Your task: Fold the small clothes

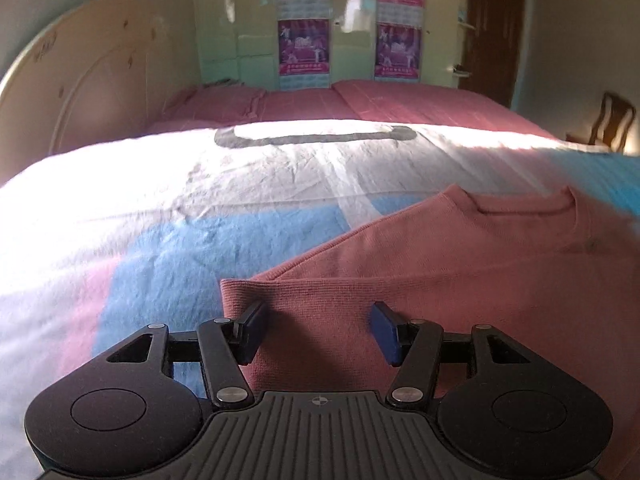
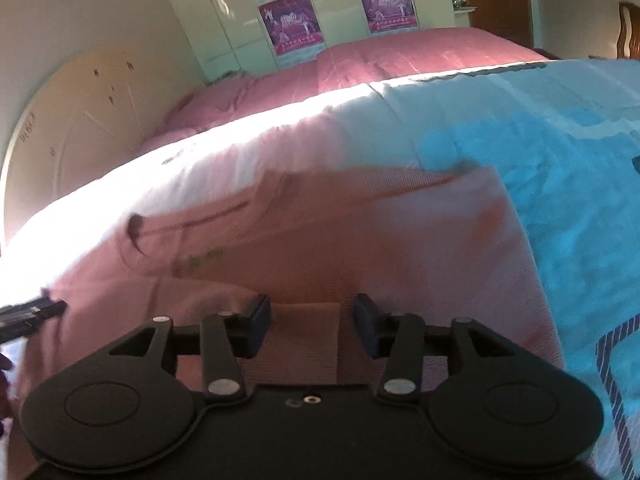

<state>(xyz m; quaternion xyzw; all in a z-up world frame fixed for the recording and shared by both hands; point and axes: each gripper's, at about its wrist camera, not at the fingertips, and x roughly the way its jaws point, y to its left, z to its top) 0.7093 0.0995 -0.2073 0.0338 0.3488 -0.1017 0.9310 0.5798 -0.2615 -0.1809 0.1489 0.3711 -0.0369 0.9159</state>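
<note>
Knitwear, a small pink sweater (image 1: 460,264), lies flat on the patterned bedspread (image 1: 168,240) near the bed's near edge, its neckline toward the far side and one sleeve folded across the body so that the cuff end lies closest to the cameras. The left gripper (image 1: 320,330) hangs over that folded sleeve with its jaws spread; the blue pads (image 1: 384,330) stand apart above the cloth and pinch nothing. The right gripper (image 2: 312,326) is also spread, with a strip of the sweater's cuff (image 2: 304,340) showing between its jaws, the pads not pressing on it. At the left border of the right wrist view a dark fingertip of the other gripper reaches onto the garment. To the sweater's left and right the bedspread stretches bare out to the bed's side edges, and beyond the neckline it runs sunlit to the pink blanket (image 1: 400,104) at the far side. A headboard (image 1: 80,80) closes the left end.
</note>
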